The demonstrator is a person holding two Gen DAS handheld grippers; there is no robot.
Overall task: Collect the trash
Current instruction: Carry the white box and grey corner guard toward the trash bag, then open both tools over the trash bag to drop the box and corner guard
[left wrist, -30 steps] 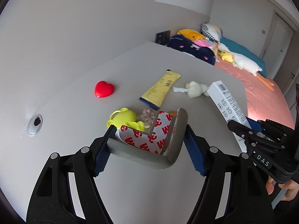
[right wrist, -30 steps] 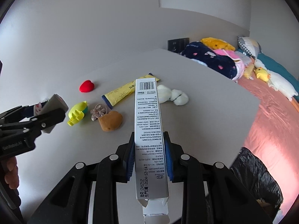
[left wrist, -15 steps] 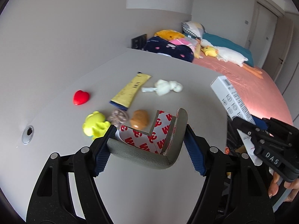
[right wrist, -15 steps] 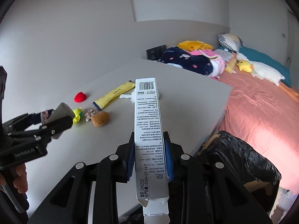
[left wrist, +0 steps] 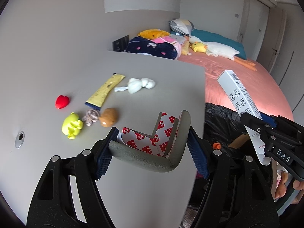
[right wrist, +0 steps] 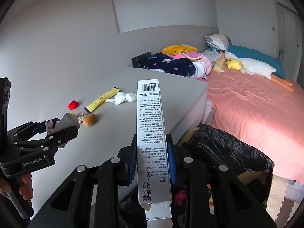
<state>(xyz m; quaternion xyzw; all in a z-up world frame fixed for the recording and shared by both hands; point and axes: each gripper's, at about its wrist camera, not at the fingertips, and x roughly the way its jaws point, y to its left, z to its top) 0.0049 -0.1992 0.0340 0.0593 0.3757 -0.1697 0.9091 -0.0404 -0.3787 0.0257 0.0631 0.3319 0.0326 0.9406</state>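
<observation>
The black bag (right wrist: 228,148) beside the bench (left wrist: 152,70) is only partly seen: the tools cover its near side, and its contents show just as a cardboard edge, an orange scrap and a pink scrap, too small to identify. The small print on the white box (right wrist: 152,125) is legible only as a barcode and a date line. The person appears only as fingers on the handles at the frame edges. The left tool (left wrist: 152,148) stands fairly wide, its blue pads pressing the two ends of a grey L-shaped foam corner piece (left wrist: 152,159) whose inner face carries red-and-white backing paper; the piece is held over the bench's near edge, close to the corner by the bag. The right tool (right wrist: 152,163) is nearly closed, clamping the long narrow white box by its sides; the box points forward and up, its torn lower flap hanging below the pads, over the gap between bench and bag. On the bench, well apart from both tools, lie a red heart (left wrist: 62,101), a yellow toy (left wrist: 72,125), a brown plush (left wrist: 108,117), a small ruffled scrunchie (left wrist: 91,114) between them, a yellow tube (left wrist: 105,90) and a white fluffy bundle (left wrist: 140,83). A pink bed (right wrist: 247,102) with plush toys lies beyond.
</observation>
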